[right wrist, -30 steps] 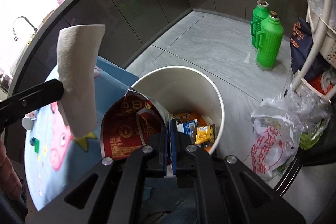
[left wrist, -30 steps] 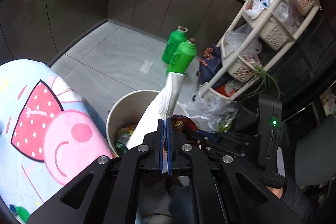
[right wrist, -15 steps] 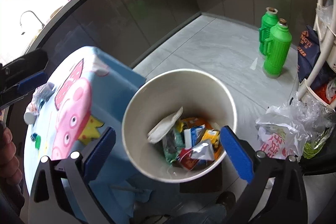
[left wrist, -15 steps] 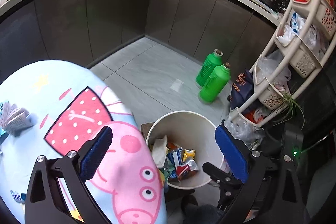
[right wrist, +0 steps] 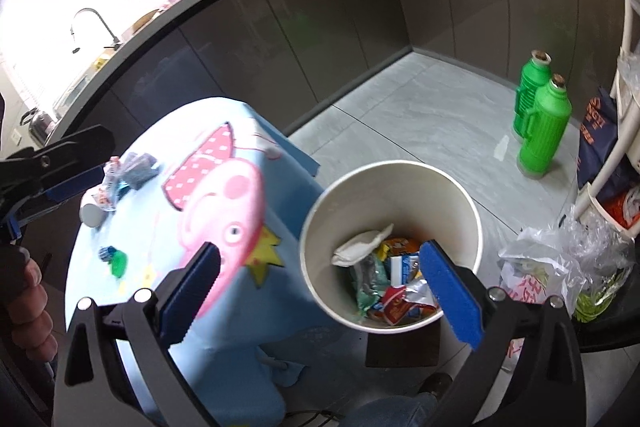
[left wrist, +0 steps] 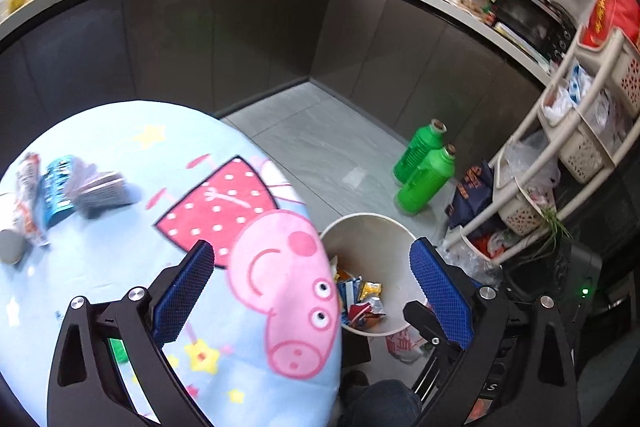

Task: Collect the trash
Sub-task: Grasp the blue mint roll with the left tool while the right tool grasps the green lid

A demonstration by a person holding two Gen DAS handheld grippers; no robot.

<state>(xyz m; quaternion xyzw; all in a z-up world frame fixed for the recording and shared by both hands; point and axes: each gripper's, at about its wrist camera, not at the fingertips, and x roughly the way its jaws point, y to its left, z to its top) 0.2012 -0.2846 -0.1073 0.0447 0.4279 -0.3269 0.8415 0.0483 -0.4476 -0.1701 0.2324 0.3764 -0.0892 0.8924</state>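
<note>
The white bin (left wrist: 366, 223) (right wrist: 390, 167) stands on the floor beside the table and holds a white paper towel (right wrist: 362, 245) and several coloured wrappers (right wrist: 400, 291) (left wrist: 360, 299). My right gripper (right wrist: 320, 247) hangs open above the bin's near rim, with nothing between its blue pads. My left gripper (left wrist: 311, 245) is open too, over the table edge, empty. Its side shows at the left of the right wrist view (right wrist: 60, 167). At the table's far left lie more wrappers (left wrist: 60, 187) (right wrist: 110, 183), a grey packet (left wrist: 104, 187) and a white cup (right wrist: 92, 213).
The table wears a light blue cartoon-pig cloth (left wrist: 100, 267) (right wrist: 160, 247). Two green bottles (left wrist: 424, 183) (right wrist: 542, 123) stand on the floor beyond the bin. A white basket rack (left wrist: 560, 155) and a plastic bag (right wrist: 552, 267) crowd the right. A person's hand (right wrist: 28, 303) holds the left gripper.
Both grippers opened: the left let go of the paper towel, the right of a red wrapper, and both now lie in the bin. Both grippers rose, and the left swung toward the table.
</note>
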